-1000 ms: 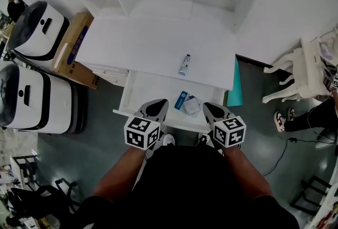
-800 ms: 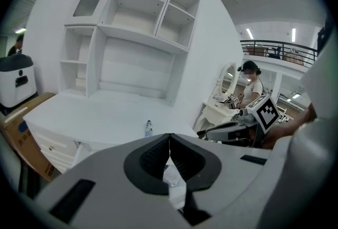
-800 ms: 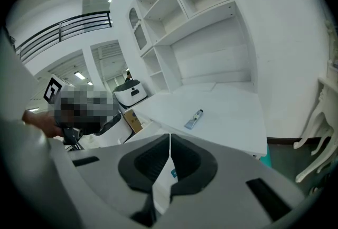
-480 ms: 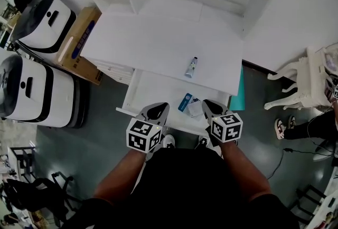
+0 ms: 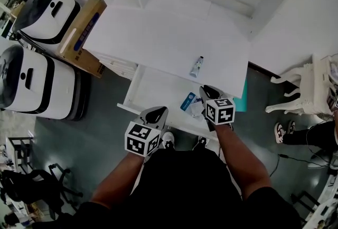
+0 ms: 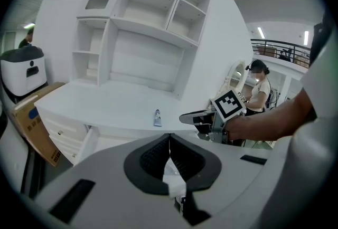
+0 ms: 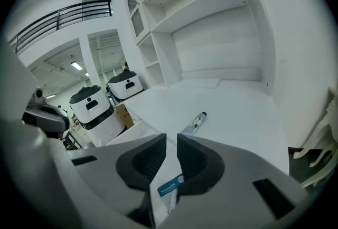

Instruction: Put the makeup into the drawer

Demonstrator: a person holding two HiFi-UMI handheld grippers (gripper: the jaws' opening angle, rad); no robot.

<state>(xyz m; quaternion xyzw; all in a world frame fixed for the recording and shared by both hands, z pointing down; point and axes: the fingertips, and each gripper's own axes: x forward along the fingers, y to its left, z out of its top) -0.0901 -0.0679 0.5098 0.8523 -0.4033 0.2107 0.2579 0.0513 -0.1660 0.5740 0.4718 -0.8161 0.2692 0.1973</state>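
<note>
The right gripper (image 5: 206, 90), jaws just eased slightly apart and empty, has been brought over the open drawer (image 5: 133, 97) toward the tube (image 5: 196, 66) still left on the desktop (image 5: 158, 38).

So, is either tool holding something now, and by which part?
Nothing is held. The left tool is shut and empty; the jaws of the right tool have just been opening, nothing between them.

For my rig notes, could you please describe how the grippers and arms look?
The left gripper and right gripper are grey shells with black ribbed pads, each bearing a white cube with black square markers. Forearms are unsleeved; clothing is black. The right jaws have just been opening, nothing between them.
</note>
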